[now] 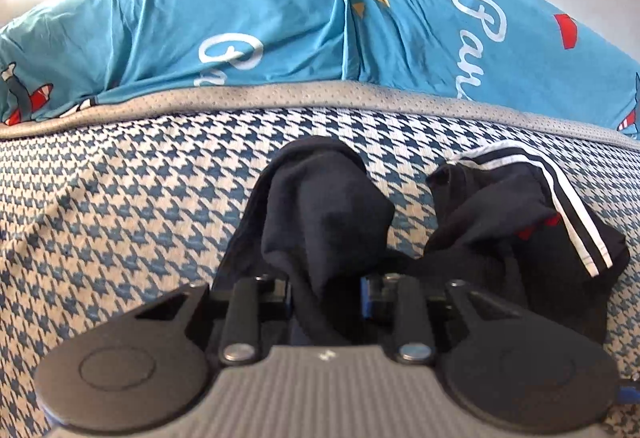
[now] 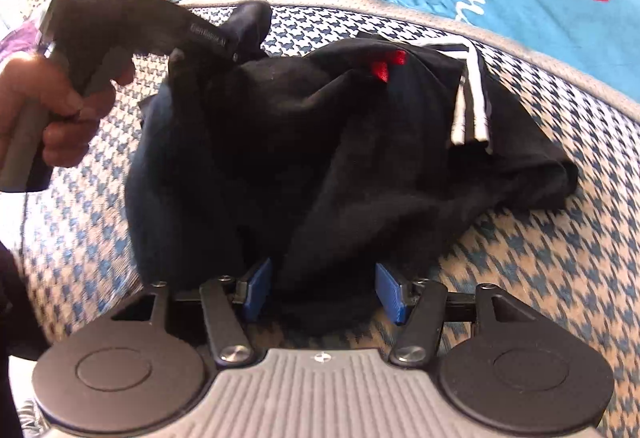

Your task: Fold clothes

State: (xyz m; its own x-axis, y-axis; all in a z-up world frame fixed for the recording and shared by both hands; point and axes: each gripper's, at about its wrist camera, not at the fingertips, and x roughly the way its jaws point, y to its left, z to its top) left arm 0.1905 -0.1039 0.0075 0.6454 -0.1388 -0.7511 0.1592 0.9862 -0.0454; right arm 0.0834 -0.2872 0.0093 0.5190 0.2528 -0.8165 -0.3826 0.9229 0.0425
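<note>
Black garment bunched on houndstooth mattress | left hand-held gripper seemingly clamps it | right wide

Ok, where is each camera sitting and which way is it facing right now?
Left wrist: on the left gripper, looking forward over the black garment toward the blue bedding; fingers shut on cloth.
Right wrist: on the right gripper, facing the same garment; fingers open, left hand visible.
Shared: garment, houndstooth cover, bedding.

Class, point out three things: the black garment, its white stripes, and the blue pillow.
black garment (image 2: 280, 141), right wrist view, middle of the bunched cloth
white stripes (image 2: 472, 109), right wrist view, on the striped band
blue pillow (image 1: 260, 9), left wrist view, on its front face
</note>
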